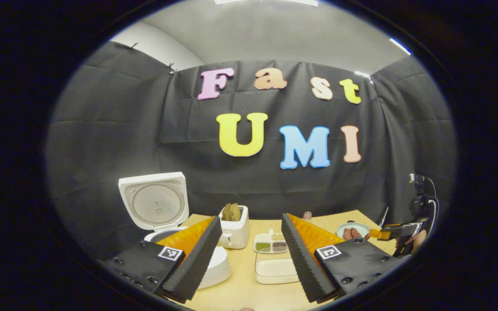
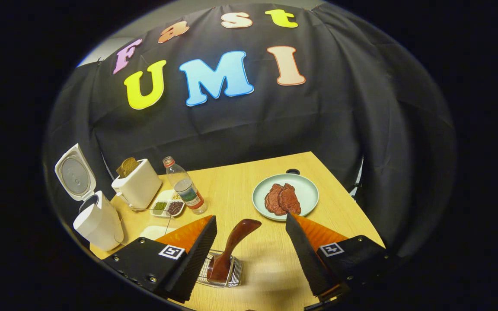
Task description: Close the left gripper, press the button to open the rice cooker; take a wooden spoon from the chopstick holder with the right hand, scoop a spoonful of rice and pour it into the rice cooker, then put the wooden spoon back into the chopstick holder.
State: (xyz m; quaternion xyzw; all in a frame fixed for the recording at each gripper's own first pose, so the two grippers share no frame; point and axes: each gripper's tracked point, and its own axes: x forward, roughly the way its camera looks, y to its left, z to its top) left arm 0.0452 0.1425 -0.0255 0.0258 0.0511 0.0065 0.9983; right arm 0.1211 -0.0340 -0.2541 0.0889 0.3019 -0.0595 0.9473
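Observation:
The white rice cooker (image 1: 219, 264) stands at the table's left with its lid (image 1: 154, 202) swung up and open; it also shows as the rice cooker (image 2: 98, 221). My left gripper (image 1: 249, 255) is open and holds nothing, just right of the cooker's body. A clear box of rice (image 1: 275, 270) lies between its fingers, farther off. The dark wooden spoon (image 2: 237, 239) stands in the wire chopstick holder (image 2: 225, 273). My right gripper (image 2: 251, 255) is open around the spoon's handle, with neither finger touching it.
A white toaster (image 2: 138, 186) with bread, a plastic bottle (image 2: 184, 186) and a small divided tray of grains (image 2: 167, 207) stand behind the rice box. A pale plate (image 2: 307, 183) with two pieces of meat (image 2: 281, 198) lies to the right.

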